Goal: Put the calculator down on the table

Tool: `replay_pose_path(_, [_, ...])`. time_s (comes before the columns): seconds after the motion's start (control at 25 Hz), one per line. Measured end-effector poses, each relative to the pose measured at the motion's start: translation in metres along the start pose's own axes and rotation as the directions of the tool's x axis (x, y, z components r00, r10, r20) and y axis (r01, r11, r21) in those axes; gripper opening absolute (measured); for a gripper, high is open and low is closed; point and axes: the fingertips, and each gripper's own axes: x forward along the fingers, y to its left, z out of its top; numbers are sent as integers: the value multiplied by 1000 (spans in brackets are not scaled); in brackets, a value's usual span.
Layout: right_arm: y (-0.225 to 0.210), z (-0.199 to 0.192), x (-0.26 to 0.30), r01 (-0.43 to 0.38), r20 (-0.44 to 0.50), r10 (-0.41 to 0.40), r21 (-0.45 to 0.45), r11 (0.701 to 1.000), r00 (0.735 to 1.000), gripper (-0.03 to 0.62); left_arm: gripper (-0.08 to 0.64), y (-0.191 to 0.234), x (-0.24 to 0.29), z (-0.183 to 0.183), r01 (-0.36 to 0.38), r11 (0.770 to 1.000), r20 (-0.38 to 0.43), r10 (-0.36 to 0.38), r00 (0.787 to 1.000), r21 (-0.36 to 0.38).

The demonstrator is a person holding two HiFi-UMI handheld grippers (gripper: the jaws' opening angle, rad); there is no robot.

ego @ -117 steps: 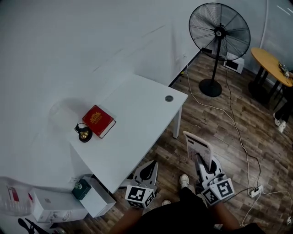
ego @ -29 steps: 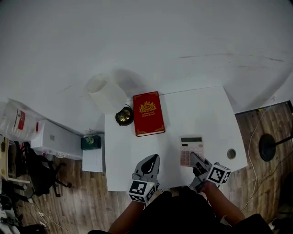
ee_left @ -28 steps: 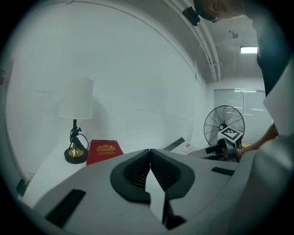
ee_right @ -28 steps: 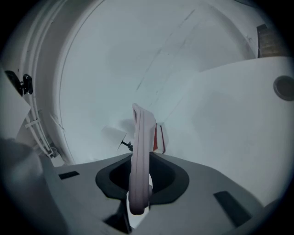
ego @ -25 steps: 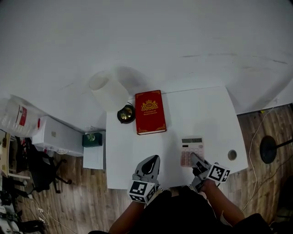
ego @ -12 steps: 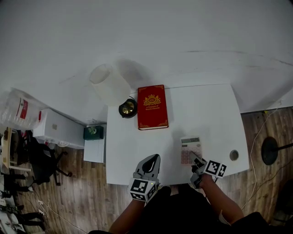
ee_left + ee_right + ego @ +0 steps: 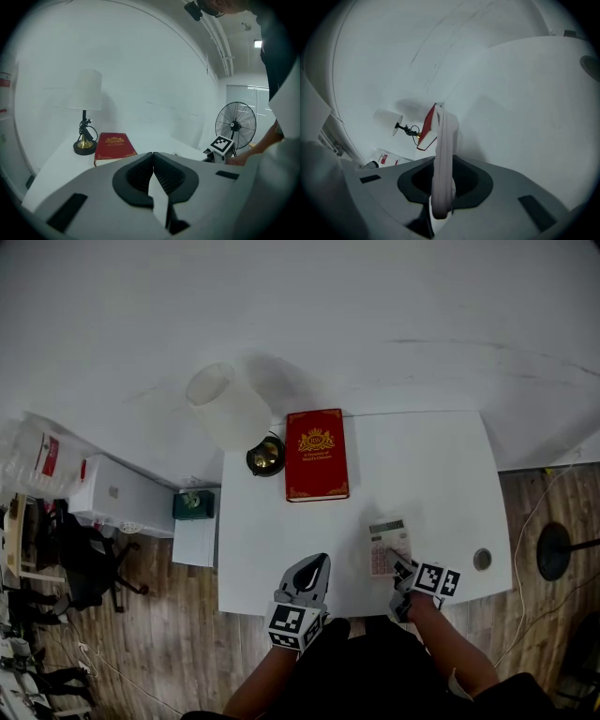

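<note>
- Holding calculator (image 7: 388, 542) by its near end, right gripper (image 7: 404, 570) clenched; early release w/ far end raised = slap onto table (image 7: 431, 474).
- Close to near table edge; could slide off.
- Left gripper (image 7: 317, 562) closed, empty.

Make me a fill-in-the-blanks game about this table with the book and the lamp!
1. The right gripper has its jaws shut on the ____.
2. The book lying on the white table has a ____ cover.
3. In the head view, the lamp stands on the ____ side of the book.
4. The left gripper has its jaws together and holds ____.

Missing words: calculator; red; left; nothing.
</note>
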Motion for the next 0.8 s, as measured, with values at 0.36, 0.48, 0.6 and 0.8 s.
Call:
replay_pose_path(0.36, [-3,0,7,82,-23,-85,-93,992,996,100,20,6,1,-2,-3,1000,-2,3,1000,-9])
replay_pose_path(0.48, [-6,1,7,141,-28,-148,-166,976,989,115,20,5,3,-1,5,1000,1,-5,1000,-11])
replay_pose_path(0.6, [-8,4,7,203,-12,-213,-247,947,977,138,20,5,4,-1,13,1000,1,-13,1000,-10])
replay_pose_path(0.8, [-12,12,3,296,26,-306,-336,894,952,183,20,6,5,-2,18,1000,-5,-18,1000,-9])
